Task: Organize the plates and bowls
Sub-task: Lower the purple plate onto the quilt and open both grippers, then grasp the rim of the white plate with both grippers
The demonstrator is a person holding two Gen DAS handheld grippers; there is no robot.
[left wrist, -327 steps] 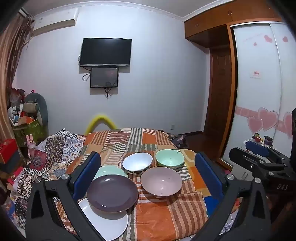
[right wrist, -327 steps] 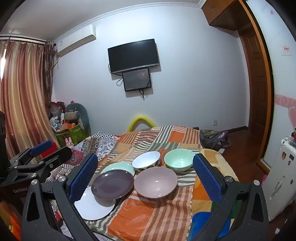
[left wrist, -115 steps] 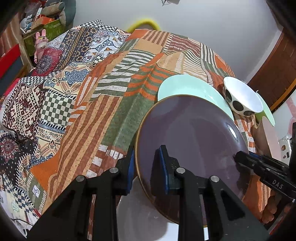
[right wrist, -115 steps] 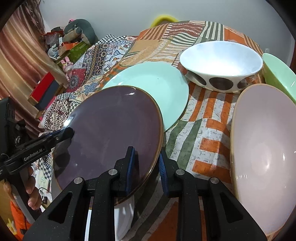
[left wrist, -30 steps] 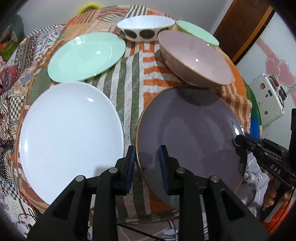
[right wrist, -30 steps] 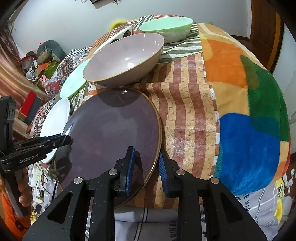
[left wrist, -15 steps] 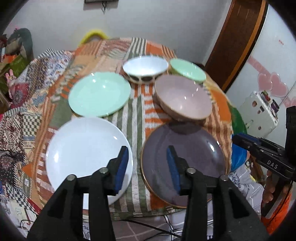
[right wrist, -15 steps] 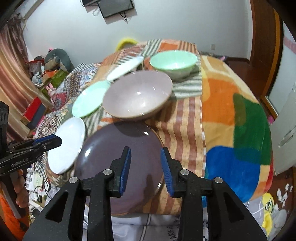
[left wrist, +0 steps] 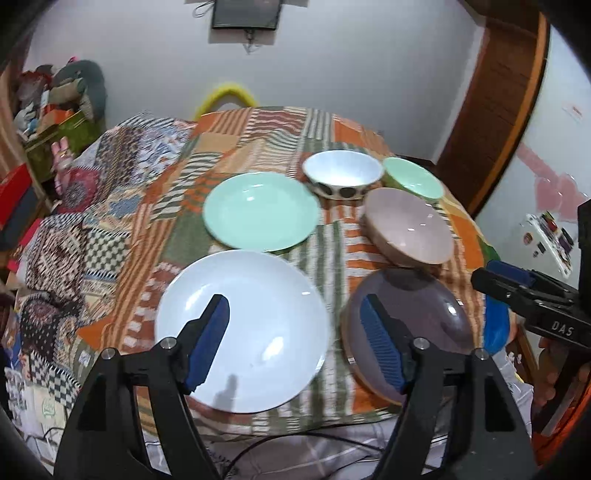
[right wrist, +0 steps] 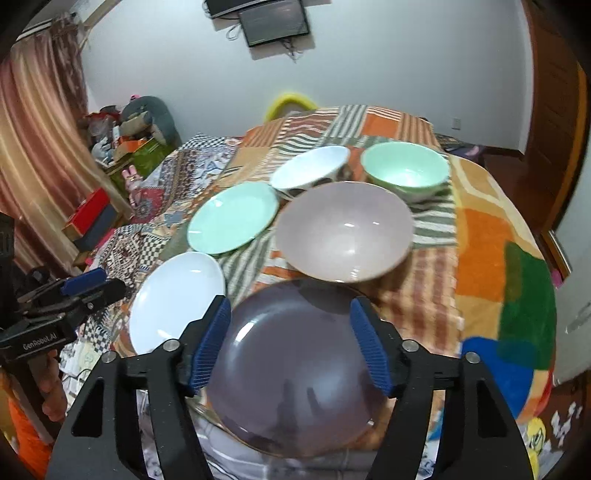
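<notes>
While both pairs of jaws are opening with nothing pressed between their pads, the purple plate (right wrist: 295, 373) lies flat on the patchwork cloth (right wrist: 480, 236) at the lower middle of the right wrist frame, its near rim over the cloth's front edge. The right gripper (right wrist: 291, 343) hangs above that plate, blue pads spread to either side of it and clear of its rim. In the left wrist frame the left gripper (left wrist: 295, 339) stands wide over the gap between the white plate (left wrist: 258, 325), lower centre, and the purple plate, lower right; neither pad touches a dish.

Above the white plate in that frame lies the mint plate (left wrist: 260, 210), just beside it with a strip of cloth between. The pink bowl (left wrist: 408, 225) sits at right centre, its near side just above the purple plate's far rim; whether they touch I cannot tell. Behind it stand the spotted white bowl (left wrist: 341, 177) and the mint bowl (left wrist: 413, 177), side by side and close together at upper centre-right.

A wall screen (right wrist: 273, 20) hangs at the top of the right wrist frame, and a curtain (right wrist: 33, 147) fills its left edge.
</notes>
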